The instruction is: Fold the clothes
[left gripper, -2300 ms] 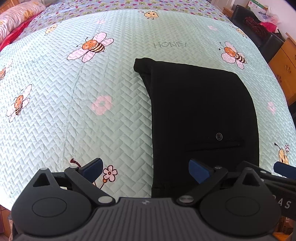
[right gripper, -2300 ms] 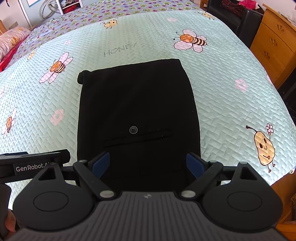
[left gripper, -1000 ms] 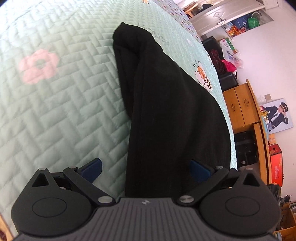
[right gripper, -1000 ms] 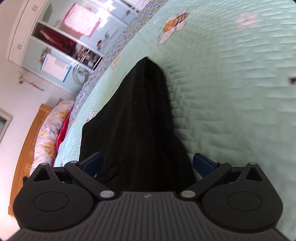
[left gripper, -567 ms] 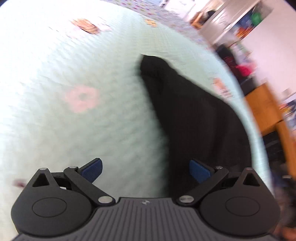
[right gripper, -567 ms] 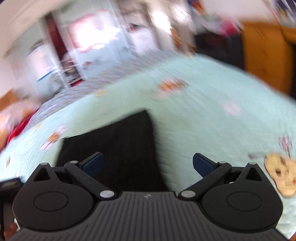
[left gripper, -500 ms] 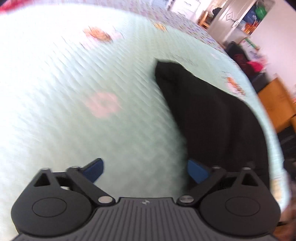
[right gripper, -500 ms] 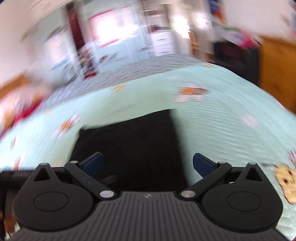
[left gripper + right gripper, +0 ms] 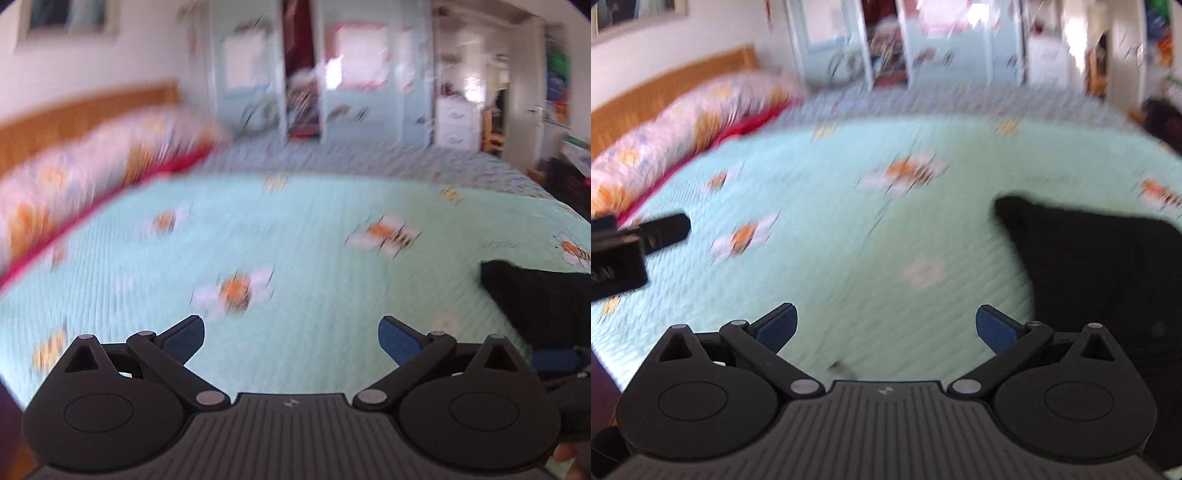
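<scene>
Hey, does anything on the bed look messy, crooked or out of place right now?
Nothing stands out. The black folded garment lies flat on the mint bee-print quilt, no gripper touching it. The frames are motion-blurred, so small wrinkles cannot be judged.

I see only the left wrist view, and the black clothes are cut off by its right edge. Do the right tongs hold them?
Observer: No. The right tongs stand open, and only the green bedspread shows between their pads.
Operator: On which side of them do the clothes lie?
Observer: The black clothes lie folded on the bedspread to the right of the tongs, outside the pads.
Operator: Is the whole pile seen there?
Observer: No. The right edge of the picture cuts it there too, but much more of it shows, running down behind the right side of the tongs.
</scene>
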A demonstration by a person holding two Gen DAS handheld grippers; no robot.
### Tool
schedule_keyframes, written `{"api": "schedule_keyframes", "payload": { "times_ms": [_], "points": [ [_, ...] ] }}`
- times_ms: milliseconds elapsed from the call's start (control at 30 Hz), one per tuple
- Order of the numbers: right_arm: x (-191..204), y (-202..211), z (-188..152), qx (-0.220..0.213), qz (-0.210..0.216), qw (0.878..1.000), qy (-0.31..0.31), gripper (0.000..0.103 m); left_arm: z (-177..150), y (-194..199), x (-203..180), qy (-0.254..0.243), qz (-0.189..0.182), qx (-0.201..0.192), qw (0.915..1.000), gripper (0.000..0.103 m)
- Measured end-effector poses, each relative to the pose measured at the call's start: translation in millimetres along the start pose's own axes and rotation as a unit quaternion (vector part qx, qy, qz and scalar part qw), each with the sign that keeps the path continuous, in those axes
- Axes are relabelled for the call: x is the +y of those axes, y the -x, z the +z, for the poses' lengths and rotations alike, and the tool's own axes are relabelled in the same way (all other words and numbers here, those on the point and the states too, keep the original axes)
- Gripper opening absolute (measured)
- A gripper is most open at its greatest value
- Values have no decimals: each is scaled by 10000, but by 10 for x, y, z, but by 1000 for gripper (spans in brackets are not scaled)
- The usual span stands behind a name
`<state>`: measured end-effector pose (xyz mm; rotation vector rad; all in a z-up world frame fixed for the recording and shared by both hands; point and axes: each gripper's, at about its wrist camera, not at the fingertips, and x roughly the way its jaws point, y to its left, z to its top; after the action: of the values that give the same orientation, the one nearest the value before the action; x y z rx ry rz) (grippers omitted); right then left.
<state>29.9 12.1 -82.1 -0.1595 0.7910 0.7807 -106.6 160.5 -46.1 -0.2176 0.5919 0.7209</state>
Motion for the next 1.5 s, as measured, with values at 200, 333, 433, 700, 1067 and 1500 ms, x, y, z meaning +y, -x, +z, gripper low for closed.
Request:
{"api": "schedule_keyframes", "payload": {
  "times_ms": [200, 333, 433, 700, 1067, 1500],
  "points": [
    [662, -145, 93, 1023, 509, 9930, -310, 103, 52, -171, 786, 543, 383, 493, 9966, 103],
    [797, -417, 213, 1488, 348, 9821, -1100, 103, 189, -383, 1001, 571, 396, 490, 9964, 103],
    [983, -697, 476, 1330, 6, 9852, -1082, 103, 286, -800, 1027, 307, 176, 654, 9972, 103],
    [1266, -1809, 770, 413, -749, 9939, -692, 103, 233, -2007, 1046, -234, 157, 380, 9989, 103],
    [1268, -2476, 353, -650, -1262, 9895, -269, 103, -112, -2526, 1134, 20, 56, 259, 9996, 103],
    [1312, -2451, 327, -649, -1283, 9893, -247, 103, -91, -2560, 1147, 115, -19, 283, 9995, 103]
  ]
}}
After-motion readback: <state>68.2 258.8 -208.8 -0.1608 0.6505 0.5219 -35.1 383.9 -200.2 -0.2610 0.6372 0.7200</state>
